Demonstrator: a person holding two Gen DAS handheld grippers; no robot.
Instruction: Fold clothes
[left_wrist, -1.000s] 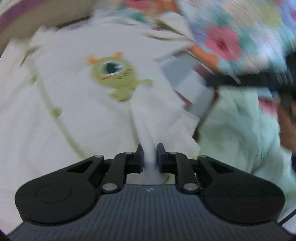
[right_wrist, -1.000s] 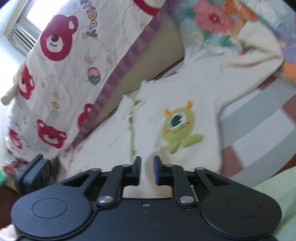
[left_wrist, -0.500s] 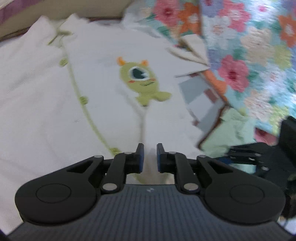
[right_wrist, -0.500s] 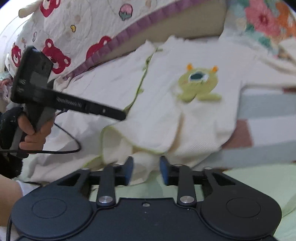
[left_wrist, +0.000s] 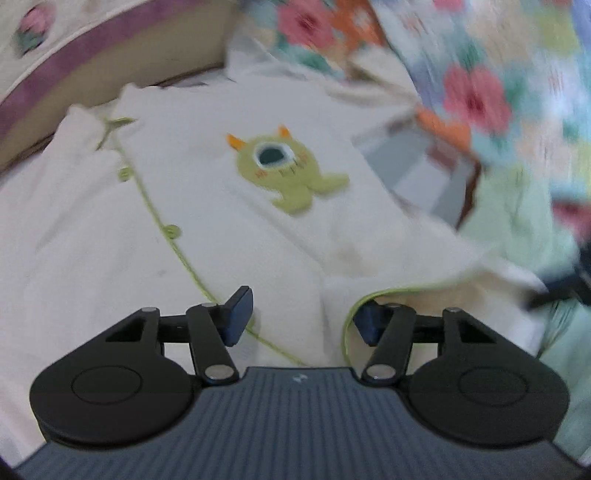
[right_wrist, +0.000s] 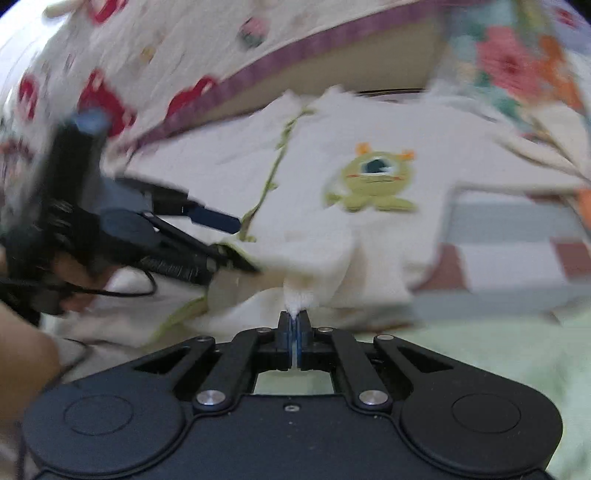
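Two tools work the soft, limp cream top (right_wrist: 332, 221): the right tool (right_wrist: 294, 325) pinches its bunched hem, the left tool (left_wrist: 301, 314) gapes empty beside the green-edged hem.

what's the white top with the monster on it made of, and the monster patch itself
White top: looks like soft knitted or waffle cotton, matte; it bunches into thick folds where the right gripper pinches it. Monster patch: seemingly stitched or felt appliqué, flat green; blur hides the detail.
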